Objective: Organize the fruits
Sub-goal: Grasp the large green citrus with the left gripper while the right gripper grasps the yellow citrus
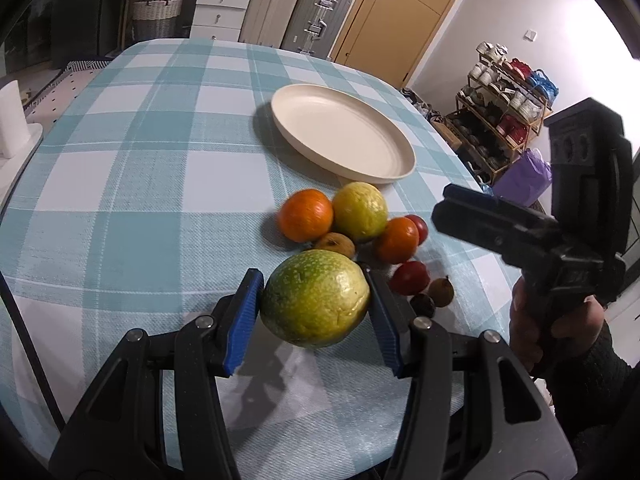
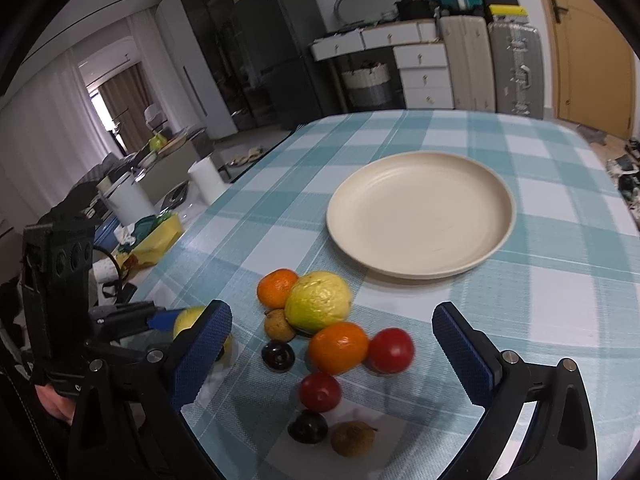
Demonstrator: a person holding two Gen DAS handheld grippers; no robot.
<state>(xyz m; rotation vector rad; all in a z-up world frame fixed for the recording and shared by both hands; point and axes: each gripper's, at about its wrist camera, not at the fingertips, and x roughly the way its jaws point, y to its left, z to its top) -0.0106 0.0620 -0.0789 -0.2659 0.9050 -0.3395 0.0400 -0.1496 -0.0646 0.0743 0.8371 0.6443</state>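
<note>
A table under a teal-and-white checked cloth point(image 2: 500, 140) filled the foreground. Beyond its far edge stood white drawer units point(image 2: 424, 76), a woven basket point(image 2: 366, 84) and two hard-shell suitcases point(image 2: 516, 68), beside a tan wooden door point(image 2: 588, 48) set in a pale wall. A dark refrigerator point(image 2: 276, 52) rose to the left of them, and farther left daylight came through sheer and brown curtains point(image 2: 120, 100). On the opposite side, a low wooden rack point(image 1: 500, 108) crowded with shoes stood against the white wall.
</note>
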